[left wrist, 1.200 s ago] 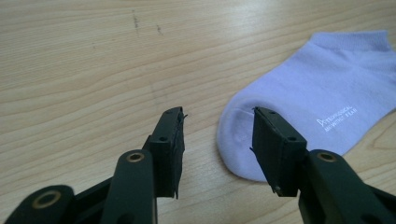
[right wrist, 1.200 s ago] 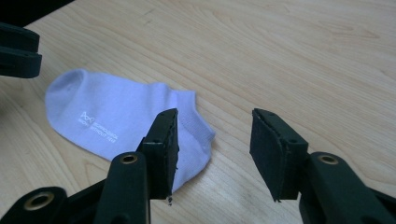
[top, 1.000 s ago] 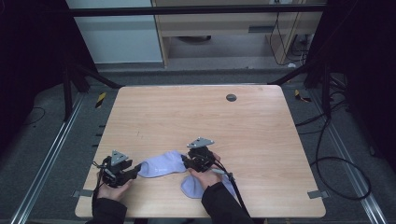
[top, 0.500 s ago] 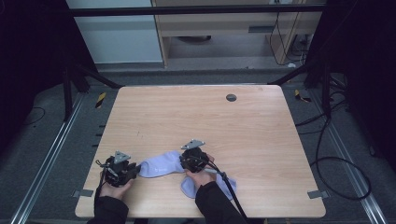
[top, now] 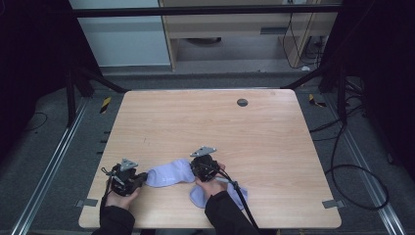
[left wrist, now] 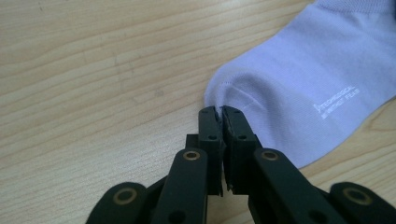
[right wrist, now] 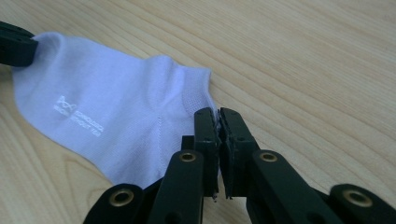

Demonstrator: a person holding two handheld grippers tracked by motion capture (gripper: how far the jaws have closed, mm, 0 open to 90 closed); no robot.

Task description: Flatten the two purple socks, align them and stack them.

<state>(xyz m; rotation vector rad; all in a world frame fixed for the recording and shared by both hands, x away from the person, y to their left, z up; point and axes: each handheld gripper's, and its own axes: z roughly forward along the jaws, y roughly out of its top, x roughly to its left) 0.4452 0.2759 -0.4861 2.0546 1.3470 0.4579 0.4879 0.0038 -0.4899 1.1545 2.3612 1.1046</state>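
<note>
Two grippers pinch one pale sock [top: 169, 174] near the table's [top: 205, 117] front edge: the left gripper [left wrist: 220, 113] has just closed on its toe, the right gripper [right wrist: 218, 115] on its cuff. A second sock [top: 235, 196], partly hidden, seems to lie just behind. Bare wood stretches beyond.

White print on the sock [left wrist: 327, 70] is too small to read.

Pale lilac sock [top: 169, 174], white lettering
</note>
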